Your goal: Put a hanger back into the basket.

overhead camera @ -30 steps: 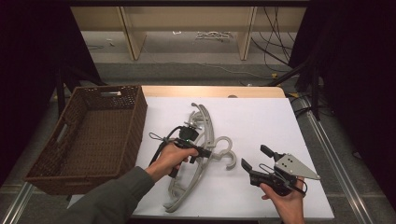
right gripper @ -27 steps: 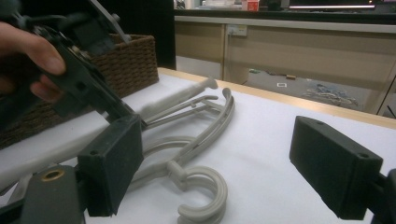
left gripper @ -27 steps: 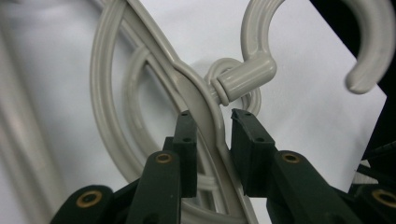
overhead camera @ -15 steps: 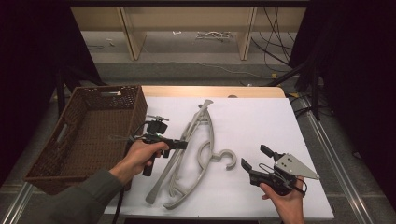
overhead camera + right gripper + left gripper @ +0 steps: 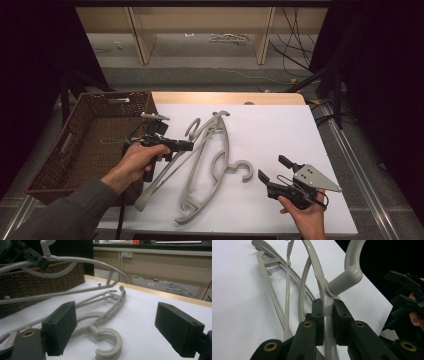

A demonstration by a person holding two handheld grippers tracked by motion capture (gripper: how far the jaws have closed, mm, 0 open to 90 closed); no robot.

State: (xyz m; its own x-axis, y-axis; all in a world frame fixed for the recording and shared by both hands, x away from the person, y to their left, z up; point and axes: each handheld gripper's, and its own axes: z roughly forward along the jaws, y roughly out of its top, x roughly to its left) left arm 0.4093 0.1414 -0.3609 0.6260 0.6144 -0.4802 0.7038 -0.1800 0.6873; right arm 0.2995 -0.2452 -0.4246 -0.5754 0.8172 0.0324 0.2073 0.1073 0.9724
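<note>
Two grey plastic hangers are on the white table (image 5: 280, 125). My left gripper (image 5: 188, 146) is shut on the neck of one hanger (image 5: 159, 182), just under its hook, and holds that end raised beside the basket. In the left gripper view the pads (image 5: 317, 320) pinch the neck (image 5: 327, 297) below the hook (image 5: 352, 267). The other hanger (image 5: 226, 145) lies flat, with its hook (image 5: 110, 340) pointing toward my right gripper (image 5: 273, 168). That gripper stands open at the front right with nothing between its pads (image 5: 60, 327).
A brown wicker basket (image 5: 115, 95) stands at the table's left edge, close to my left hand, and looks empty. Wooden cabinets and loose cables are on the floor beyond the far edge. Dark stands flank both sides.
My left gripper has moved left toward the basket and upward, carrying one hanger off the other. The right gripper has stayed where it was, open.
</note>
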